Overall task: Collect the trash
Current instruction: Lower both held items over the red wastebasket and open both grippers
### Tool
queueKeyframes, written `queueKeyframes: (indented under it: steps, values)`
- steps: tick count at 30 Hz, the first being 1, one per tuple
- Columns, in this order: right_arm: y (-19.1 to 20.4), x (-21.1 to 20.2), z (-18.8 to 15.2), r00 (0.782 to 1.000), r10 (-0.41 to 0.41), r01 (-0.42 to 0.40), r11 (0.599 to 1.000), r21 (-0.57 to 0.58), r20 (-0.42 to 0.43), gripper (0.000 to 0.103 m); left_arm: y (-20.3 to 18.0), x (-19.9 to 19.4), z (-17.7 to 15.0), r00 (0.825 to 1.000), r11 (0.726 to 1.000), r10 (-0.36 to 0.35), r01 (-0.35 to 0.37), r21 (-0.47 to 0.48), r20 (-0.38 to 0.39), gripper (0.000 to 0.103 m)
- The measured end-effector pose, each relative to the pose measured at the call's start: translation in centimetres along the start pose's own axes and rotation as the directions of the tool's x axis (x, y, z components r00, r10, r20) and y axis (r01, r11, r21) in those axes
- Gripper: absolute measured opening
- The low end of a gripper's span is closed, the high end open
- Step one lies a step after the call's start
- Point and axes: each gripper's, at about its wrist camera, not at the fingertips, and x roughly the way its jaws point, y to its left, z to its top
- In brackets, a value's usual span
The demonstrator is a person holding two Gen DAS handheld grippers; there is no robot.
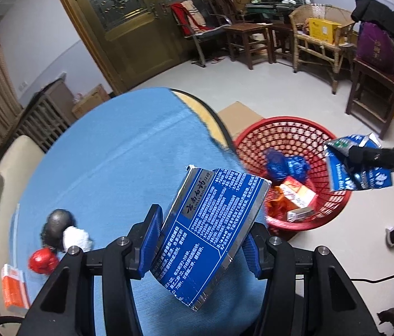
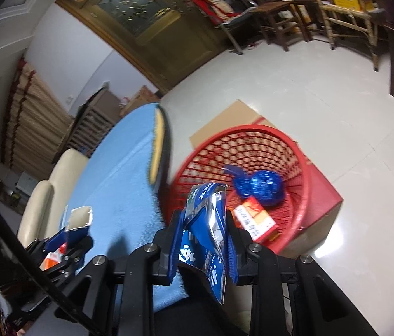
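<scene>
While the left claw (image 1: 197,240) squeezes a blue box (image 1: 211,232) over the desk (image 1: 113,145), the right claw (image 2: 204,240) squeezes a crushed blue pack (image 2: 206,224) above the red basket (image 2: 303,168) on the floor. The basket already holds some trash. A red ball (image 1: 43,260), an orange box (image 1: 15,288) and a dark lump (image 1: 57,224) wait near the left. The writing is Chinese; I cannot read it.

Glossy blue cardboard box (image 1: 208,232), crumpled shiny foil-lined carton (image 2: 206,232), red plastic lattice basket (image 1: 281,128), matt blue cloth (image 1: 113,154).
</scene>
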Motion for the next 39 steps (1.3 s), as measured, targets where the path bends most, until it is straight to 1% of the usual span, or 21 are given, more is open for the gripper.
queueKeyframes:
  steps: [6,13,18,20,21,22,23,24,26,32,36,39]
  values:
    - [-2.2,1.5,-0.2,0.998,-0.06,0.062,0.997,0.047,-0.034,0.03,-1.5,1.7,1.0,0.995,0.995,-0.102,0.102,0.0,-0.017,0.055]
    - [-3.3,2.8,-0.6,0.993,-0.093,0.098,0.993,0.068,-0.078,0.031,-3.1,3.9,2.4,0.982,0.983,-0.186,0.186,-0.005,-0.038,0.057]
    - [-3.7,3.2,-0.6,0.989,-0.1,0.11,0.99,0.091,-0.111,0.032,-4.1,4.8,3.2,0.975,0.976,-0.217,0.217,0.004,-0.043,0.061]
    - [-3.7,3.2,-0.5,0.989,-0.085,0.097,0.99,0.099,-0.118,0.032,-4.0,4.8,3.2,0.972,0.973,-0.23,0.23,-0.001,-0.044,0.061]
    - [-3.7,3.3,-0.4,0.99,-0.079,0.091,0.991,0.102,-0.117,0.034,-4.0,4.8,3.2,0.972,0.973,-0.231,0.231,-0.002,-0.041,0.061]
    - [-3.7,3.1,-0.3,0.991,-0.074,0.086,0.991,0.105,-0.111,0.044,-3.9,4.7,3.1,0.972,0.973,-0.232,0.232,-0.002,-0.038,0.061]
    - [-3.5,2.9,-0.3,0.992,-0.073,0.084,0.991,0.106,-0.104,0.066,-3.8,4.7,3.1,0.971,0.972,-0.235,0.235,-0.003,-0.037,0.061]
    - [-3.4,2.6,-0.3,0.994,-0.072,0.081,0.991,0.107,-0.085,0.07,-3.7,4.6,3.0,0.971,0.971,-0.237,0.237,-0.004,-0.033,0.061]
    - [-2.9,2.1,-0.2,0.996,-0.077,0.081,0.992,0.094,-0.051,0.07,-3.4,4.2,2.9,0.972,0.972,-0.236,0.236,-0.006,-0.023,0.061]
    - [-1.8,1.4,0.0,0.996,-0.081,0.083,0.994,0.07,-0.032,0.07,-2.8,3.7,3.2,0.97,0.97,-0.242,0.242,-0.029,0.0,0.061]
    - [-1.4,0.8,0.2,0.996,-0.088,0.089,0.994,0.062,-0.014,0.07,-2.7,3.3,4.1,0.959,0.959,-0.281,0.282,-0.028,0.029,0.061]
    - [-1.5,0.3,0.5,0.996,-0.087,0.087,0.994,0.069,0.002,0.07,-2.3,2.9,5.1,0.944,0.944,-0.324,0.327,-0.04,0.061,0.062]
